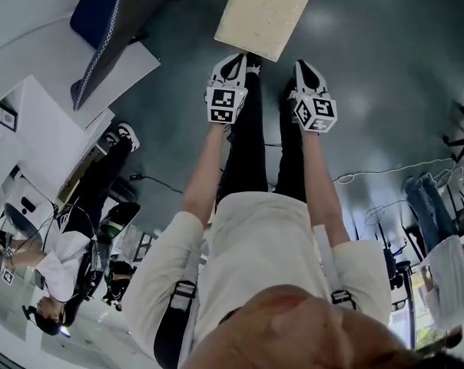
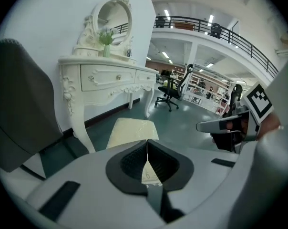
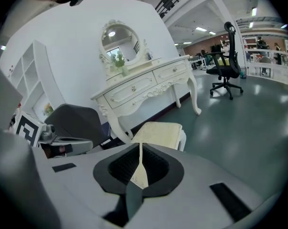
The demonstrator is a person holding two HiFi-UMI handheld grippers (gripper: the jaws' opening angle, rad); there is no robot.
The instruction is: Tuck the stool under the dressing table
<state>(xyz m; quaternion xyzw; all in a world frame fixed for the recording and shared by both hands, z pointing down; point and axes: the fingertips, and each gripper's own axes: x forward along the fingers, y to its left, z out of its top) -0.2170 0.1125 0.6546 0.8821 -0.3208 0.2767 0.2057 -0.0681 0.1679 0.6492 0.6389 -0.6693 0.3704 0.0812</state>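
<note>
left gripper (image 1: 236, 58): clenched, empty
right gripper (image 1: 303, 67): clenched, empty
stool (image 1: 264, 12): top centre, ahead of tips
dressing table (image 2: 106, 75): push seat squarely toward it, both sides even

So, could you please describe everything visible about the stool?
The stool has a square, cream-coloured seat that looks padded, and white legs, mostly hidden. It stands upright on the dark floor, out in front of the white dressing table, not under it. Only the floor touches it.
</note>
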